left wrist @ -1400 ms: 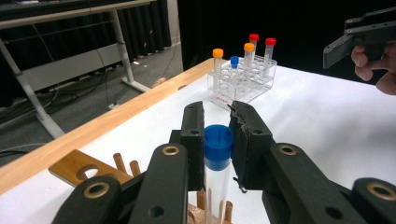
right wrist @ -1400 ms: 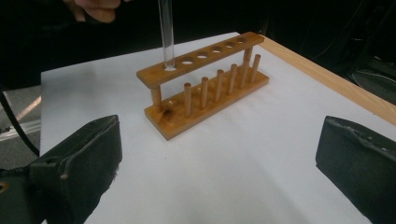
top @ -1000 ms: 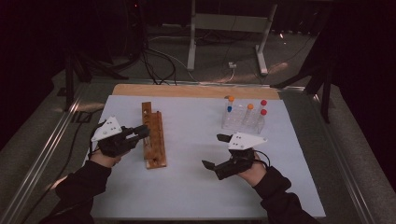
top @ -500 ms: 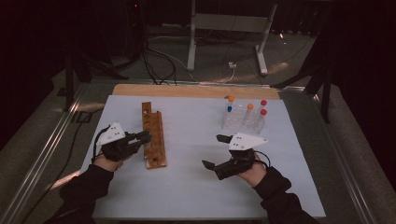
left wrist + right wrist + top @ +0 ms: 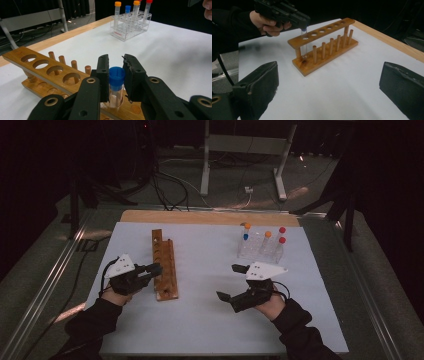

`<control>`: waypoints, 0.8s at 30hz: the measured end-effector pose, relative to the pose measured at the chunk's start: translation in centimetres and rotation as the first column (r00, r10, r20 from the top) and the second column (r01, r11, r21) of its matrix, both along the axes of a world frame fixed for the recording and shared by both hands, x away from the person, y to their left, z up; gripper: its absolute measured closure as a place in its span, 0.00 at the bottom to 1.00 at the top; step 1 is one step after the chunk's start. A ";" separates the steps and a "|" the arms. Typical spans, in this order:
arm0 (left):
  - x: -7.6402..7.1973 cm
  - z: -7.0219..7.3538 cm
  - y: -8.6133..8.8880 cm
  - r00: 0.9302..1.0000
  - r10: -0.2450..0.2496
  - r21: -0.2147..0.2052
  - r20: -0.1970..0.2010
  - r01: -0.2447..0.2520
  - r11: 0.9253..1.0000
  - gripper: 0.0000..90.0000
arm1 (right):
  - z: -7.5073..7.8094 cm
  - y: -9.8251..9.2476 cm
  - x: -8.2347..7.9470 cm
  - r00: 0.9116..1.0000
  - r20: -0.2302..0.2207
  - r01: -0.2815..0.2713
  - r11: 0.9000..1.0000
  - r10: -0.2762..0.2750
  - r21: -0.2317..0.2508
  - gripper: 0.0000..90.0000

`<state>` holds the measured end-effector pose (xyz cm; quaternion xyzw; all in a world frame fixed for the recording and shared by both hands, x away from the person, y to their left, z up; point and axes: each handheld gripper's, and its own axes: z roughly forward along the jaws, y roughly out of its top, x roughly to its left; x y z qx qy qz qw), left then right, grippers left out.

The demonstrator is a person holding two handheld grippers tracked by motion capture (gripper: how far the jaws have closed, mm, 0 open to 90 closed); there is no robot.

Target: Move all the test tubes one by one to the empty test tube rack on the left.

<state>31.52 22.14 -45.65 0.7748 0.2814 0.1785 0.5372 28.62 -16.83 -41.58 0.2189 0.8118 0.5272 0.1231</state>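
Note:
A wooden tube rack (image 5: 165, 265) lies on the white table sheet, left of the middle. My left gripper (image 5: 156, 269) reaches over its near end. In the left gripper view the jaws (image 5: 115, 58) are shut on a clear tube with a blue cap (image 5: 116, 85), which stands upright in the rack's (image 5: 47, 65) end hole. The right gripper view shows the same tube (image 5: 304, 42) passing down through the rack (image 5: 324, 42) under the left gripper (image 5: 303, 21). My right gripper (image 5: 231, 282) hovers right of the middle, open, with nothing between its jaws (image 5: 329, 82).
A clear plastic rack (image 5: 260, 247) stands at the back right with several tubes capped orange, blue and red (image 5: 131, 25). A wooden strip (image 5: 210, 216) borders the table's far edge. Bare white sheet (image 5: 205, 270) lies between the two racks.
My left gripper has shifted slightly toward the near end of the wooden rack. The right gripper has stayed still.

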 end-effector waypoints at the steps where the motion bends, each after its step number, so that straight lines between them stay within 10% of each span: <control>1: 0.0 0.1 0.1 1.000 -0.008 -0.007 -0.002 0.007 1.000 0.83 | 0.0 0.0 0.0 1.000 0.004 0.001 1.000 -0.001 -0.002 0.02; 18: -2.7 3.7 0.8 1.000 -0.009 -0.103 0.016 0.010 0.995 0.17 | 1.8 -1.4 1.6 0.996 0.055 0.062 0.997 -0.064 0.038 0.02; 24: -4.1 3.5 0.7 0.998 -0.068 -0.107 0.003 0.068 0.992 0.02 | 1.6 -2.1 3.3 0.984 0.068 0.165 0.986 -0.165 0.013 0.02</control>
